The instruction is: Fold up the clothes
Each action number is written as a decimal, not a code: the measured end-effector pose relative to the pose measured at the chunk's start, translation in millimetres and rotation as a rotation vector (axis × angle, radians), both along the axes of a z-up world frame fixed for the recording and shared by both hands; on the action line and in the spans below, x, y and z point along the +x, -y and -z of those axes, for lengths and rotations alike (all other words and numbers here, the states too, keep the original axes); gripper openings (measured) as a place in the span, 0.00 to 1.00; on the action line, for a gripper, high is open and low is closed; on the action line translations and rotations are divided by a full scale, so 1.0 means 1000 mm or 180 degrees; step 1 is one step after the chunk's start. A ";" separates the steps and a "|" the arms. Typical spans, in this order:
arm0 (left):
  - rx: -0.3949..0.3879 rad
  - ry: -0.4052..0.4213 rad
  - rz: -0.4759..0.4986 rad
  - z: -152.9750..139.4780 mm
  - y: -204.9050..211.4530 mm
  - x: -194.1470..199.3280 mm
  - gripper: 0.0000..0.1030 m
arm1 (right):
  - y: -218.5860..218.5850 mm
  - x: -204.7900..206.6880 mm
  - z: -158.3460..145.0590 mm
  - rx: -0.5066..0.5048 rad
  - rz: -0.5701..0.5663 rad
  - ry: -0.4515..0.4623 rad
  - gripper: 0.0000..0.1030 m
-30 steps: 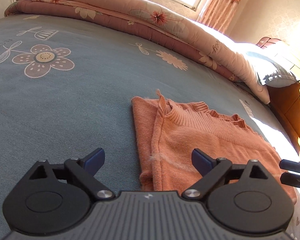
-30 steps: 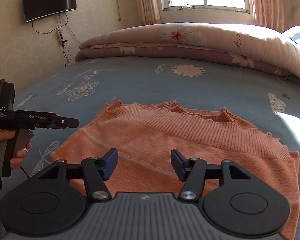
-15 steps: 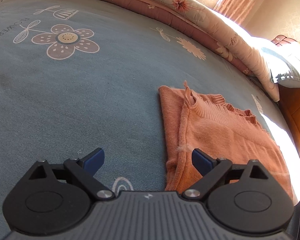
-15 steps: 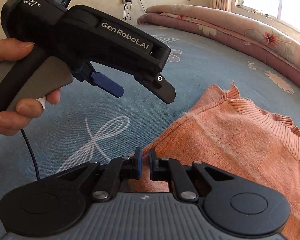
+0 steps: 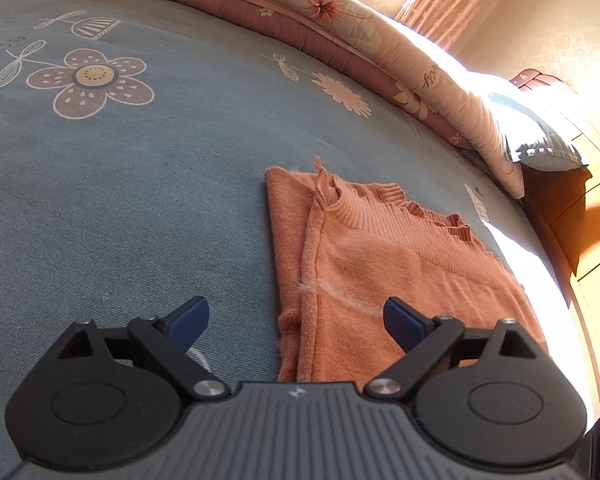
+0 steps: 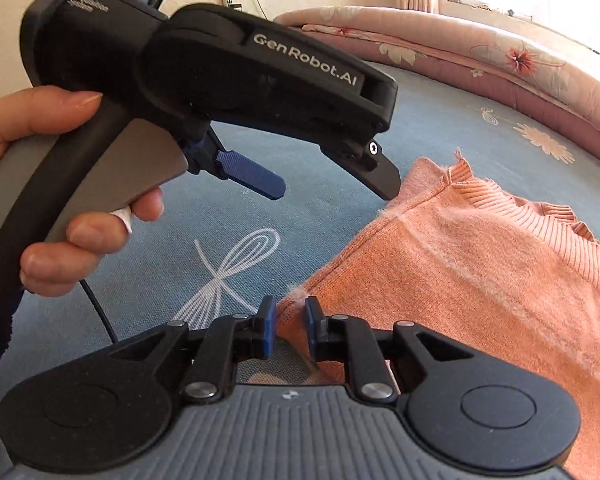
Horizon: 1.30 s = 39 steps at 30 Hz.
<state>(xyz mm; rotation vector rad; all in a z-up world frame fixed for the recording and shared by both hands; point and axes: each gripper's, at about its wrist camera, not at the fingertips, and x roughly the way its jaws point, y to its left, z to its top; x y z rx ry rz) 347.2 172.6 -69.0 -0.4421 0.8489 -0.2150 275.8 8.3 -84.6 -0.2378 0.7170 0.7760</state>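
Since the earlier frame the left view has backed off a little, the sweater (image 5: 400,264) sitting more centrally on the blue bed (image 5: 140,184). A quilt (image 5: 340,28) runs along the upper edge. The right gripper (image 6: 290,326) stays pinched on the sweater's corner at lower centre; the left gripper (image 5: 296,318) stays spread wide, empty.

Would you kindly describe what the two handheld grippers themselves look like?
Each gripper has a ribbed grey body, two round black housings and black linkage arms ending in blue pads, as on the right gripper and left gripper. Seen from the right wrist, the left gripper has a grey trigger handle, white "GenRobot.AI" and "DAS" lettering, and a thin black cable.
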 end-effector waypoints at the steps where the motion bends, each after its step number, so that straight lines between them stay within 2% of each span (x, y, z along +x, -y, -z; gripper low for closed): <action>1: -0.0039 0.0013 0.0061 -0.001 0.005 -0.001 0.91 | 0.010 -0.005 -0.004 0.0049 0.0069 0.0015 0.18; 3: -0.0151 0.0019 0.0245 -0.003 0.019 -0.004 0.91 | 0.033 -0.012 -0.010 0.0141 0.0269 0.0036 0.19; 5: -0.0245 0.0018 0.0478 -0.004 0.035 -0.006 0.91 | 0.069 -0.012 -0.006 0.0282 0.0630 -0.0095 0.19; 8: -0.0344 -0.0068 0.0854 -0.001 0.058 -0.009 0.91 | 0.126 -0.005 0.000 0.0742 0.1204 -0.0341 0.21; 10: -0.0358 -0.0191 0.1045 0.004 0.070 -0.010 0.91 | 0.159 -0.005 0.004 0.0940 0.1484 -0.0405 0.28; 11: -0.0347 -0.0265 0.1113 0.007 0.074 -0.009 0.91 | 0.175 -0.005 0.005 0.1037 0.1623 -0.0434 0.34; 12: -0.0320 -0.0333 0.1155 0.011 0.076 -0.008 0.91 | 0.192 -0.005 0.007 0.1134 0.1761 -0.0464 0.39; 15: -0.0186 -0.0485 0.1029 0.024 0.072 -0.004 0.91 | 0.241 -0.005 0.012 0.1426 0.2176 -0.0552 0.40; 18: -0.0337 -0.0511 0.0959 0.029 0.057 -0.001 0.91 | 0.286 -0.017 0.027 0.1336 0.2638 -0.0577 0.39; 19: -0.0354 -0.0502 0.0940 0.028 0.054 -0.001 0.91 | 0.302 -0.025 0.030 0.1411 0.2734 -0.0563 0.38; 22: -0.0357 -0.0487 0.0872 0.027 0.048 -0.001 0.91 | 0.332 -0.036 0.030 0.1637 0.2990 -0.0562 0.38; 26: -0.0323 -0.0487 0.0878 0.027 0.049 -0.002 0.91 | 0.354 -0.041 0.011 0.1482 0.3265 -0.0242 0.42; 28: -0.0281 -0.0484 0.0883 0.027 0.054 0.002 0.91 | 0.367 -0.038 0.008 0.1479 0.3326 -0.0181 0.42; 30: -0.0267 -0.0479 0.0893 0.027 0.054 0.002 0.91 | 0.374 -0.030 0.018 0.1361 0.3432 -0.0283 0.41; 33: -0.0271 -0.0477 0.0899 0.027 0.053 0.001 0.92 | 0.381 -0.029 0.034 0.1442 0.3456 -0.0376 0.30; 36: -0.0283 -0.0467 0.0888 0.025 0.052 0.001 0.92 | 0.378 -0.030 0.027 0.1434 0.3520 -0.0326 0.32; 39: -0.0244 -0.0460 0.0888 0.026 0.054 0.002 0.92 | 0.370 -0.018 0.007 0.1270 0.3423 -0.0119 0.32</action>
